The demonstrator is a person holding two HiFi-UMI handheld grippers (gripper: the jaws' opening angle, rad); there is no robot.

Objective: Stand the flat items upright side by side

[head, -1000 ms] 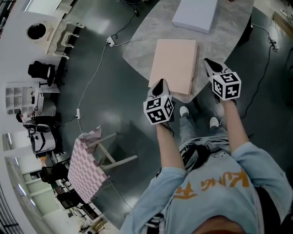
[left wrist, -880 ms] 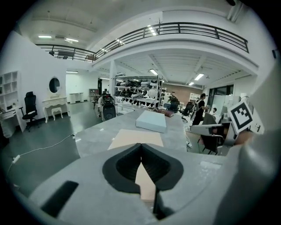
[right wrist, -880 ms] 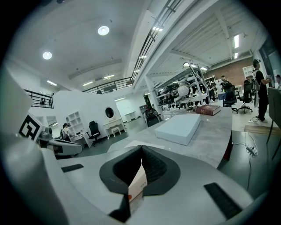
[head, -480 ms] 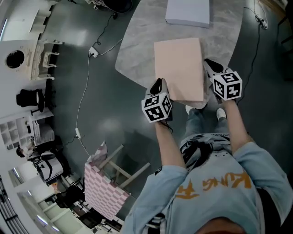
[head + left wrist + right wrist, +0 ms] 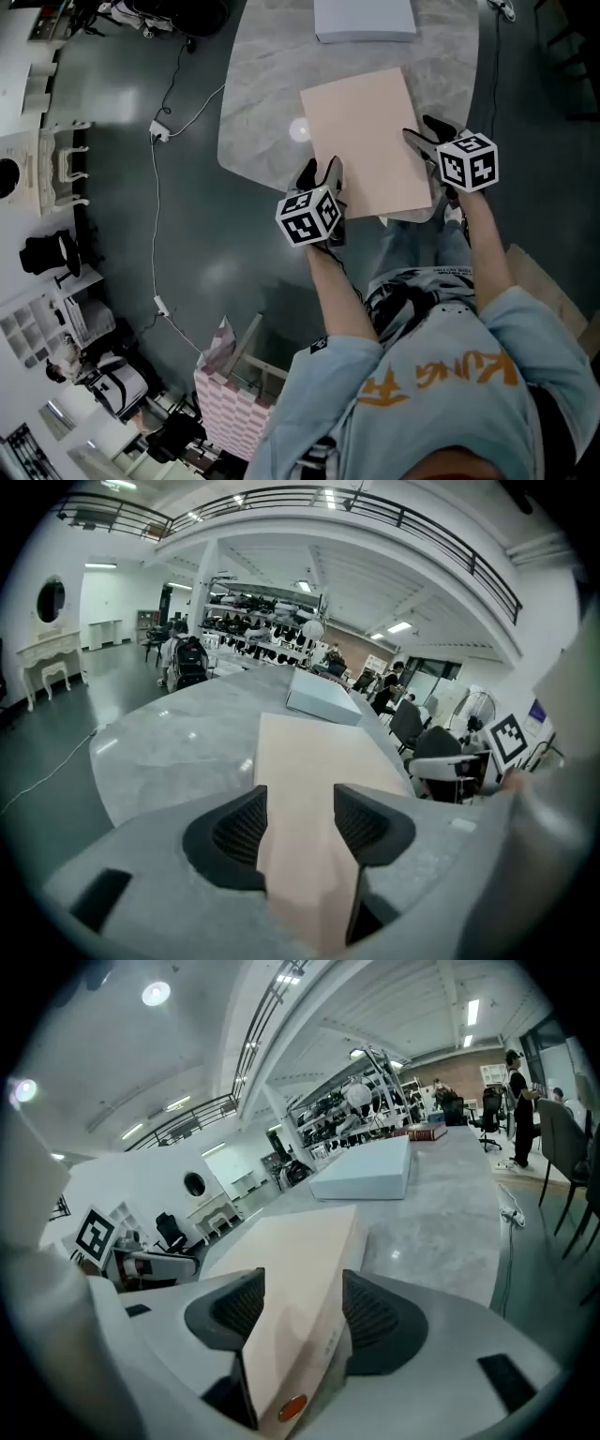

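A flat beige box [image 5: 366, 141] lies on the grey marble table [image 5: 262, 94], its near end sticking out over the table's edge. My left gripper [image 5: 319, 174] is at the box's near left corner and my right gripper [image 5: 427, 133] at its near right side. The jaws of both are opening. In the left gripper view the box [image 5: 319, 761] runs between the spread pads of that gripper [image 5: 300, 822]. The right gripper view shows the same for the box [image 5: 300, 1251] and right gripper [image 5: 300, 1307]. A flat white box [image 5: 364, 19] lies further back.
The white box [image 5: 322, 696] [image 5: 370, 1174] rests beyond the beige one. A cable [image 5: 159, 131] trails over the dark floor on the left. A pink chequered stool [image 5: 234, 403] stands at lower left. Office chairs [image 5: 422, 738] stand beside the table.
Both grippers' jaws were shut on the beige box's near end and now stand spread apart. The box has turned slightly and sits flat on the table.
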